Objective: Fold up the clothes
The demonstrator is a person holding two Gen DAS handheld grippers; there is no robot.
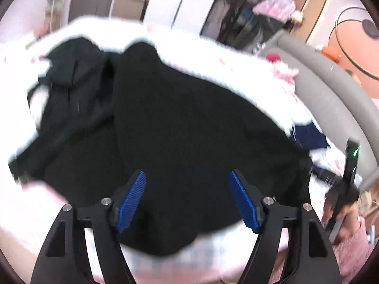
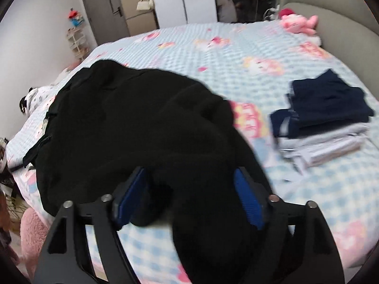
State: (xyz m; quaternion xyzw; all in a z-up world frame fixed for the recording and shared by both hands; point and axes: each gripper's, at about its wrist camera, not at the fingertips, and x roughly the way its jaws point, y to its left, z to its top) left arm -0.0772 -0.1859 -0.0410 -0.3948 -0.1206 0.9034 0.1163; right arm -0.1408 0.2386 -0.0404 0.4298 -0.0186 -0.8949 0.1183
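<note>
A black garment (image 1: 180, 127) lies spread and rumpled on the bed, a sleeve trailing to the left. It also shows in the right wrist view (image 2: 123, 127). My left gripper (image 1: 187, 177) is open above the garment's near edge, with its blue pads wide apart and nothing between them. My right gripper (image 2: 189, 172) is open too, low at the garment's near right corner, with folds of black cloth lying between and over its pads (image 2: 247, 196). The other gripper and the hand holding it (image 1: 341, 189) show at the right edge of the left wrist view.
A stack of folded clothes (image 2: 324, 118), navy on top and grey below, sits on the bed's right side. A pink plush toy (image 2: 298, 23) lies by the grey padded headboard (image 2: 343, 33). The blue checked bedsheet (image 2: 213, 54) stretches beyond. A door and wardrobe stand behind.
</note>
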